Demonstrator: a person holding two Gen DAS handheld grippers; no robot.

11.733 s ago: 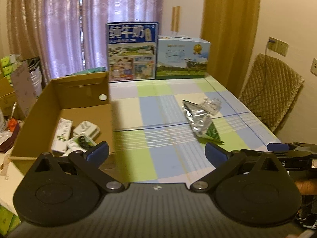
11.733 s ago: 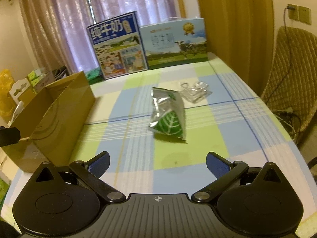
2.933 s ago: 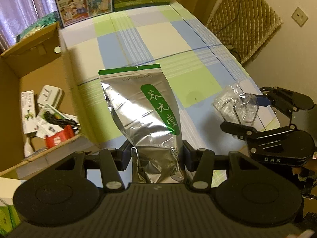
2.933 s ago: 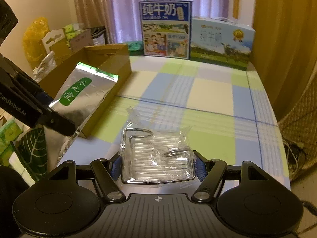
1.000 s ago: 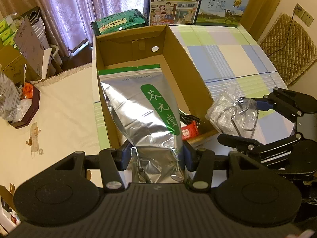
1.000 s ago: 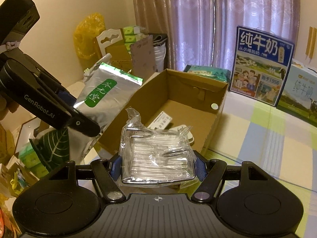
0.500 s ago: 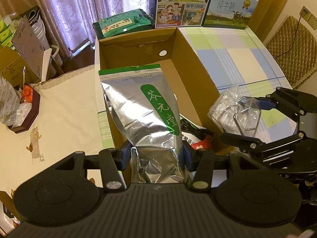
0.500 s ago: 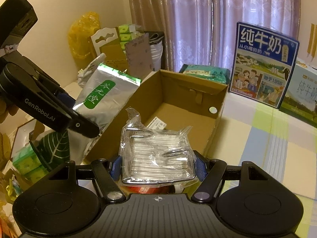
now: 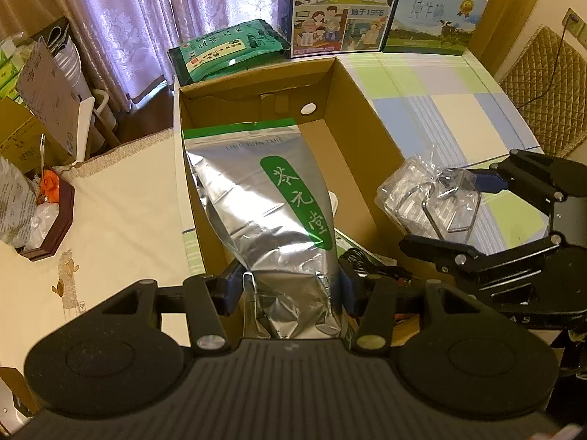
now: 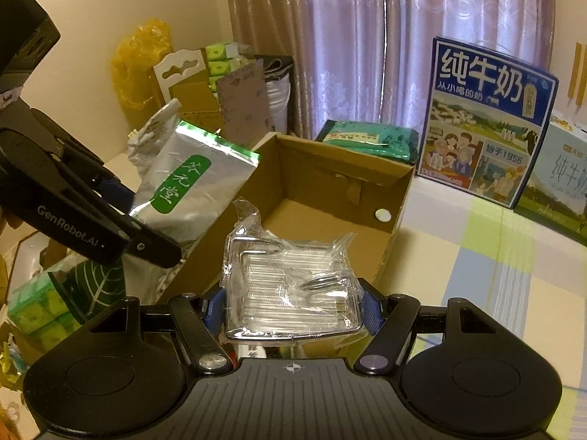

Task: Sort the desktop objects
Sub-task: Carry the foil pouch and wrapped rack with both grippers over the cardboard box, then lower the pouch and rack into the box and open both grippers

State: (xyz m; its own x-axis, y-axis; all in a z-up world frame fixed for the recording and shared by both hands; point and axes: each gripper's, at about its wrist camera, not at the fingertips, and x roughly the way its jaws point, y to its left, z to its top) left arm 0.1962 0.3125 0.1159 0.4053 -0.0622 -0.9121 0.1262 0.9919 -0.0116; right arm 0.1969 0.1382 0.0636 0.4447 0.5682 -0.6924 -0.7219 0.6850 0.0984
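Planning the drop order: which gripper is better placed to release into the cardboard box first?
Left, probably. The left gripper holds the silver pouch directly over the cardboard box. The right gripper holds the clear packet nearer the box's right wall.

I see lilac patterned curtains [image 9: 146,18] across the window behind the table, with a mustard drape [image 9: 506,3] to their right. The walls are cream [image 10: 102,11], a socket [image 9: 572,22] on one. A quilted wicker chair [image 9: 539,91] stands beside the checked tablecloth [image 9: 451,102]. The light is warm and dim.
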